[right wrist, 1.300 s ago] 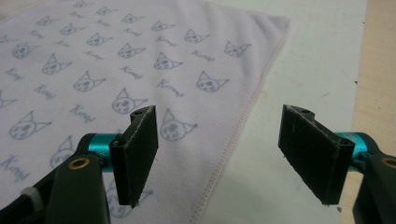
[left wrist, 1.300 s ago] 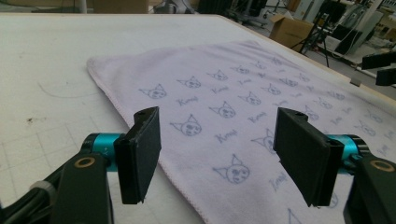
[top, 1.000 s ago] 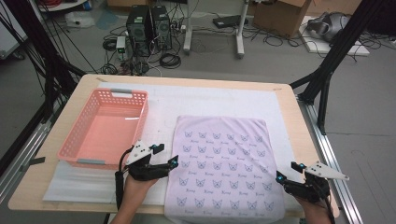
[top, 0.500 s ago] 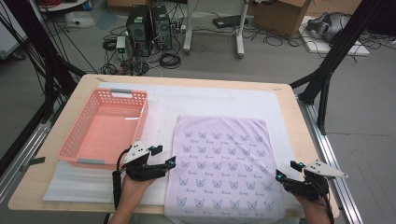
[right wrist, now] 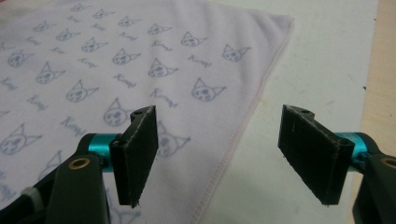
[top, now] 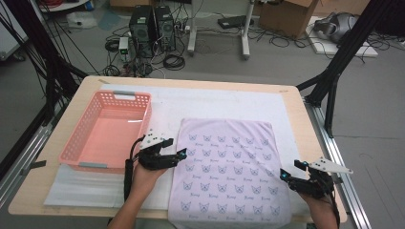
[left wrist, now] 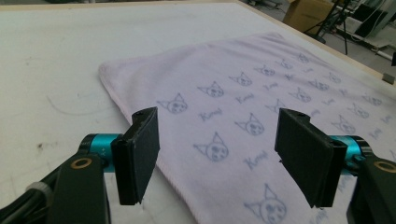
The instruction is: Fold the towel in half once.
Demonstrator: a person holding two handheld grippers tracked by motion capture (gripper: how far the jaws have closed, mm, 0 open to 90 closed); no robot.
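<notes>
A pale lilac towel (top: 229, 167) printed with cat faces lies flat on the white mat. My left gripper (top: 180, 155) hovers over the towel's left edge, pointing right. In the left gripper view its jaws (left wrist: 217, 154) stand apart above the towel (left wrist: 261, 93) and its edge; they have just been closing a little, and they pinch nothing. My right gripper (top: 288, 171) sits at the towel's right edge near the front corner, pointing left. In the right gripper view it (right wrist: 219, 154) is open, straddling the hemmed edge of the towel (right wrist: 116, 56) without touching it.
A pink plastic basket (top: 148, 119) stands just left of the left hand, with nothing in it. The white mat (top: 215, 102) covers most of the wooden table (top: 296, 114). Black frame legs and cables stand beyond the table's far and side edges.
My left gripper has shifted a little farther up the table along the towel's left edge, its jaws slightly narrower. The right gripper and the towel have stayed put.
</notes>
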